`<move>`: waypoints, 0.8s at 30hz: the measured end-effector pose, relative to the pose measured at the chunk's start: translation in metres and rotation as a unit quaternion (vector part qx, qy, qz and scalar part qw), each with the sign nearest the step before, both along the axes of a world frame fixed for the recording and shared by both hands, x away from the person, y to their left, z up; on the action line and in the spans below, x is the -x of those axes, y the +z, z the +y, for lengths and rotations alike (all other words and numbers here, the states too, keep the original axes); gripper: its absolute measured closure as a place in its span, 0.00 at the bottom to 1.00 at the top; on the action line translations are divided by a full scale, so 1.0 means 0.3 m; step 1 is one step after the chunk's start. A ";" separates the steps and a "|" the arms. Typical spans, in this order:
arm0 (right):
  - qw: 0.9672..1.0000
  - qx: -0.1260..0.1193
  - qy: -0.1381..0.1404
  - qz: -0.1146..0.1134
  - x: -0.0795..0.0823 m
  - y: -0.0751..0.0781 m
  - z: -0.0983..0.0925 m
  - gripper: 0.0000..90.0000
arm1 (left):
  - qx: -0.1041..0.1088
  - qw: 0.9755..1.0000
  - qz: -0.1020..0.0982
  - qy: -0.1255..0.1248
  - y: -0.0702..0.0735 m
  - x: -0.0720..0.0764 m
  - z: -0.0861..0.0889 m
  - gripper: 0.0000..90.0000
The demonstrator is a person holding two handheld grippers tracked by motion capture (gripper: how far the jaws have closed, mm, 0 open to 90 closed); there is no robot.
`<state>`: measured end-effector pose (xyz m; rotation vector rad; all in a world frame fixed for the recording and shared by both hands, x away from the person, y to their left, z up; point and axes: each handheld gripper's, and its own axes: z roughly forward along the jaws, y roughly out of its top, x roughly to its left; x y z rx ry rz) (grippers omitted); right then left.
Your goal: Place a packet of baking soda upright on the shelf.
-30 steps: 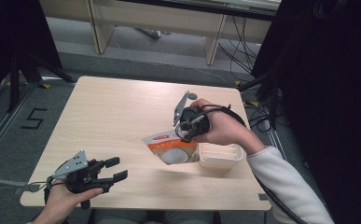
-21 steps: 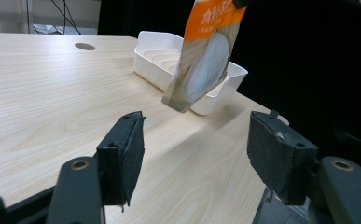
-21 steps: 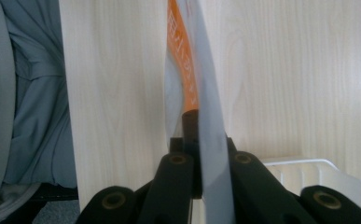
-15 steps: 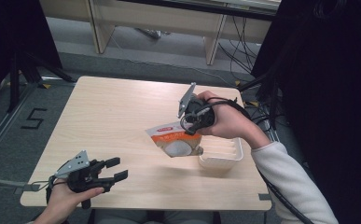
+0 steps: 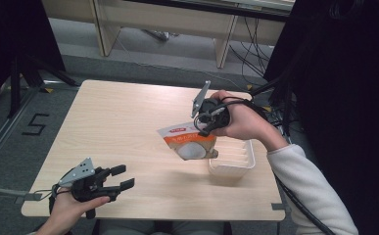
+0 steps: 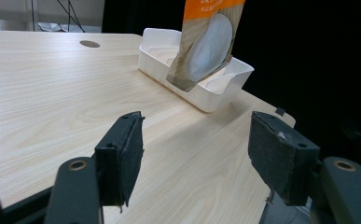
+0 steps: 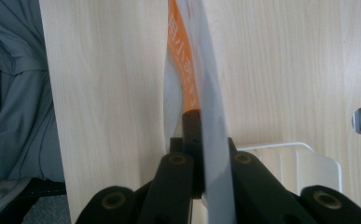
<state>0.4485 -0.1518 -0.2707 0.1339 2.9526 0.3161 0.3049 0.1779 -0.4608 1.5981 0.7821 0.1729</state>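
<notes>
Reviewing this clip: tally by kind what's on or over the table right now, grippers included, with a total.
Handheld grippers: 2, the left gripper open and low at the table's near corner, the right gripper shut on the pouch
Orange-and-white pouch: 1, held above the table
White plastic tray: 1, on the table
Total: 4

Even, soft overhead light; dark surroundings; faint shadows on table [image 5: 128, 122]; close pouch [image 7: 211, 140] blurred in right gripper view.

We see the right gripper [image 5: 207, 128] carry the orange-and-white pouch [image 5: 189, 142] up and away from the white tray [image 5: 232, 161]; the pouch now hangs higher, only its lower corner near the tray's rim.
</notes>
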 end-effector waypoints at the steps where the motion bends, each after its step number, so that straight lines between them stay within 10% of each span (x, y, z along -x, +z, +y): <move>1: 1.000 -0.001 -0.002 0.002 0.000 0.002 -0.001 1.00 | -0.001 1.000 0.000 0.001 0.000 0.000 0.000 0.39; 24: 1.000 0.004 -0.026 -0.001 -0.020 0.029 -0.056 1.00 | 0.001 1.000 0.004 0.002 -0.003 -0.003 0.000 0.39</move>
